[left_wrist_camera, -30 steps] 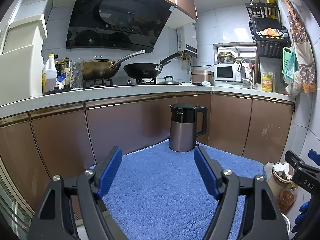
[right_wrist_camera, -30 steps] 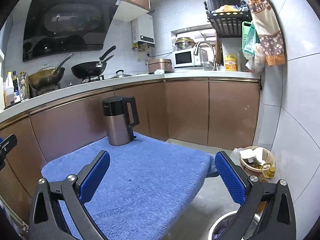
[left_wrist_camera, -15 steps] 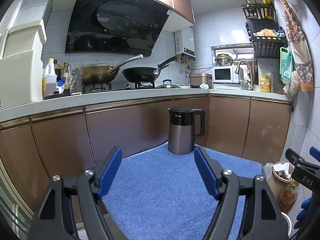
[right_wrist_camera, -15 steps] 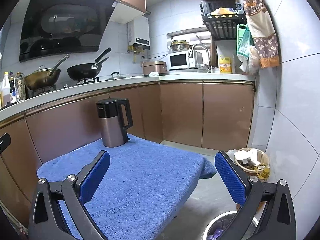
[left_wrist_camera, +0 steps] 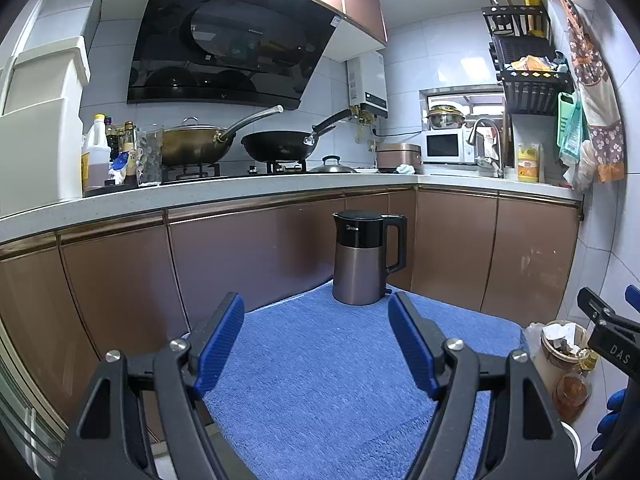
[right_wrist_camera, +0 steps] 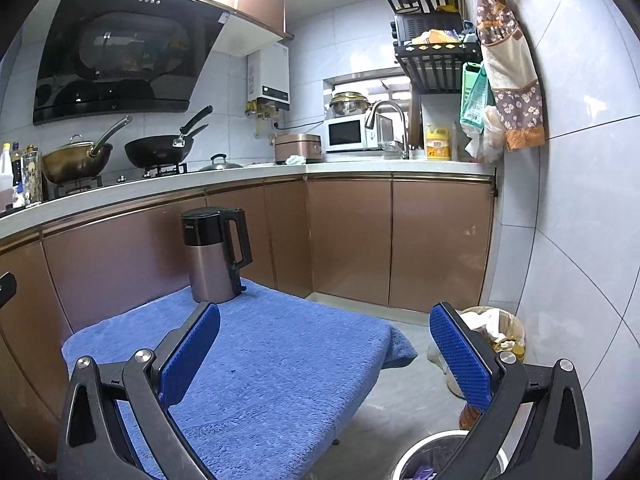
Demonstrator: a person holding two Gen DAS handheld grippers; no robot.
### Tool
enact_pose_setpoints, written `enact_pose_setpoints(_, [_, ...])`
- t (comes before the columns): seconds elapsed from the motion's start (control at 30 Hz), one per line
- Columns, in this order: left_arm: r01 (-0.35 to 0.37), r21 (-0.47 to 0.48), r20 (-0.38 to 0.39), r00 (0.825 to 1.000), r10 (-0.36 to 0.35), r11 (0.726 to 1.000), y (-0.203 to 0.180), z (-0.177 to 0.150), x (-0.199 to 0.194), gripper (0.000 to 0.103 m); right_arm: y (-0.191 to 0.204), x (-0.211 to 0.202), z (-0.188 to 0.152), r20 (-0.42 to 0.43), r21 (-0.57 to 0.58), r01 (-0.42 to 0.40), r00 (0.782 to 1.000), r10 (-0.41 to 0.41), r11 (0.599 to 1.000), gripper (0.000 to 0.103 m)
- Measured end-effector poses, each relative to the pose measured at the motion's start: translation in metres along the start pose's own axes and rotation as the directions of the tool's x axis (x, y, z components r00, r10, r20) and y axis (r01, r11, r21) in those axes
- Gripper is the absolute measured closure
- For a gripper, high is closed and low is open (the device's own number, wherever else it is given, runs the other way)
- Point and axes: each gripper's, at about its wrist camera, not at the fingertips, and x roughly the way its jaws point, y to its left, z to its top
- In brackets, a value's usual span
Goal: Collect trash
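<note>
My left gripper [left_wrist_camera: 316,320] is open and empty, held above a table covered with a blue towel [left_wrist_camera: 320,380]. My right gripper [right_wrist_camera: 324,332] is open wide and empty over the towel's right edge [right_wrist_camera: 280,360]. A wicker basket of crumpled paper trash [right_wrist_camera: 494,328] stands on the floor by the right wall; it also shows in the left wrist view [left_wrist_camera: 560,336]. A round metal bin [right_wrist_camera: 436,456] with a purple scrap inside sits on the floor below my right gripper. I see no loose trash on the towel.
A grey and black electric kettle [left_wrist_camera: 362,256] stands at the towel's far edge, also in the right wrist view [right_wrist_camera: 214,256]. Brown cabinets [right_wrist_camera: 348,240] and a white counter with woks [left_wrist_camera: 276,146], bottles and a microwave [right_wrist_camera: 352,134] ring the table. A tiled wall [right_wrist_camera: 560,240] is close on the right.
Both grippers have risen and tilted slightly, so the kettle and towel sit lower in view. The jaws stay open and nothing was picked up.
</note>
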Motion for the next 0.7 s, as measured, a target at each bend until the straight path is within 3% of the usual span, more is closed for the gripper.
enact_pose_setpoints(0.7, [0.017, 0.008, -0.011, 1.0, -0.017, 1.0, -0.0026, -0.0026, -0.0027, 0.03, -0.0024, 0.0041, -0.0021, -0.021, 0.008, 0.005, 1.0, -0.005, 1.0, 0.0])
